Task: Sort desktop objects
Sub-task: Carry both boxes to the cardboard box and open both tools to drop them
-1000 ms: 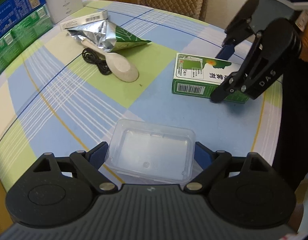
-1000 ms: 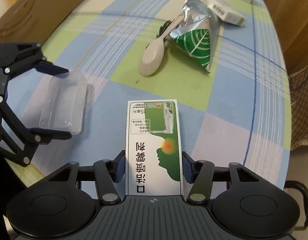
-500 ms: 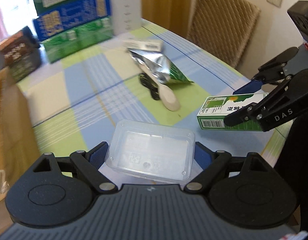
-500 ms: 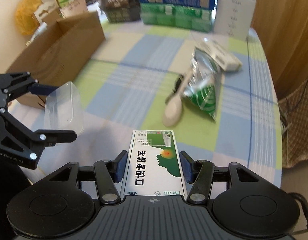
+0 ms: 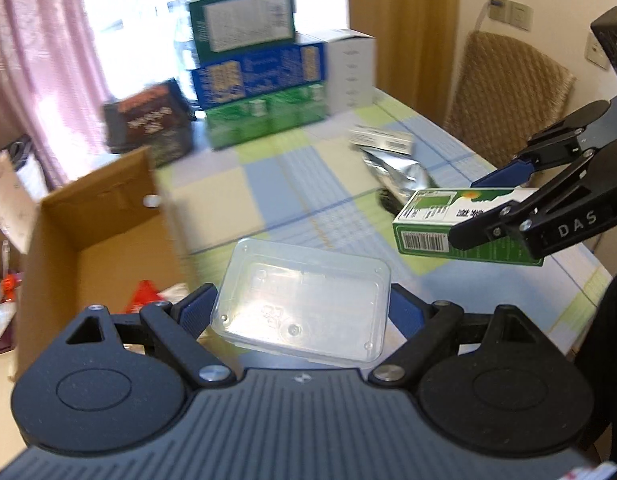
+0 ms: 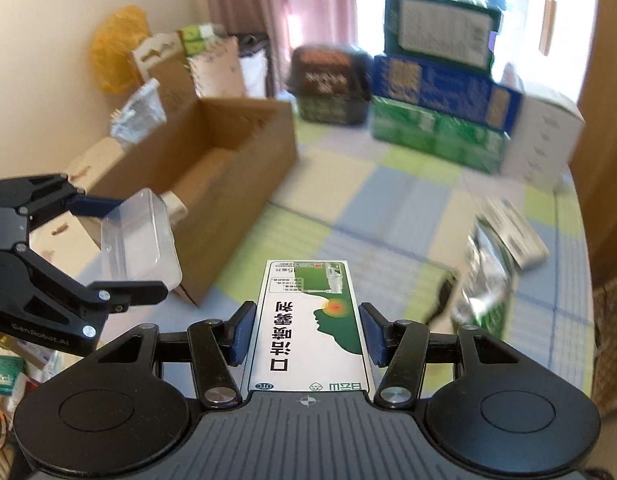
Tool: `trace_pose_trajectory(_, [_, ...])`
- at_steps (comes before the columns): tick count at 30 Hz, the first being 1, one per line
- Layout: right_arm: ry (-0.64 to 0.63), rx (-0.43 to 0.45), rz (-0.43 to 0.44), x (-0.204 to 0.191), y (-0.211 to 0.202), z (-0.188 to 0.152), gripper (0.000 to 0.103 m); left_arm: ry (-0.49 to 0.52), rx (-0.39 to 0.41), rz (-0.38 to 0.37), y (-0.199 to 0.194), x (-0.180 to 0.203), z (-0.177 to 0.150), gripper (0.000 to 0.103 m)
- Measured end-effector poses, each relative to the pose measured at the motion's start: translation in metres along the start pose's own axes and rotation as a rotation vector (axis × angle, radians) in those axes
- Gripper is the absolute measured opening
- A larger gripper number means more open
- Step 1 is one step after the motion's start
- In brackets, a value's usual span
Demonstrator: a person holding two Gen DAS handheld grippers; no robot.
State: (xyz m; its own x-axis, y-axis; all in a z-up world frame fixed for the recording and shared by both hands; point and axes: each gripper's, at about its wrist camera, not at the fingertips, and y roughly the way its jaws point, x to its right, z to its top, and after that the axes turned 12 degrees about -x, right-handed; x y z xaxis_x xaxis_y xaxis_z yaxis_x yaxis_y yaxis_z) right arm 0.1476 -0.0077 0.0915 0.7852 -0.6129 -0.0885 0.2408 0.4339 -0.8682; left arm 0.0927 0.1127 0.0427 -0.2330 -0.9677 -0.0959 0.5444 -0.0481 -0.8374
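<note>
Left gripper (image 5: 302,308) is clamping the clear plastic tray (image 5: 304,300) at lower center, off the table. Right gripper (image 6: 308,332) is squeezing the green medicine box (image 6: 312,320) mid-frame, cardboard box (image 6: 212,168) sitting upper left.

Clear plastic tray (image 5: 304,304), green-and-white carton (image 6: 312,320), blue-green checked tablecloth (image 5: 244,184), brown cardboard box (image 6: 212,160)

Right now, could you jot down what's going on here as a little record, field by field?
left gripper: closed on a clear plastic container, held up off the table
right gripper: closed on a green-and-white medicine box, also in the air
cardboard box: open, at the table's edge beside the container
still on the table: foil pouch, small white carton
far end: stacked boxes
</note>
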Motion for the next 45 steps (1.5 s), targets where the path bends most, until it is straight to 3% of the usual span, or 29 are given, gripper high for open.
trace_pose_trajectory(12, [-0.078,0.055,0.099,-0.080,0.031,0.087,0.052,-0.147,-0.013,0.154,-0.033,-0.109,-0.023,0.088])
trace_pose_trajectory(20, [-0.058,0.027,0.145,-0.101,0.071,0.127,0.052,-0.186,-0.043,0.184,-0.022,-0.164,-0.025,0.088])
trace_pose_trajectory(35, [-0.038,-0.025,0.173,-0.109,0.129,0.149,0.052,-0.180,-0.081,0.102,0.036,-0.194,-0.028,0.088])
trace_pose_trajectory(45, [-0.021,-0.038,0.195,-0.112,0.144,0.147,0.052,-0.202,-0.082,0.108,0.037,-0.201,-0.040,0.091])
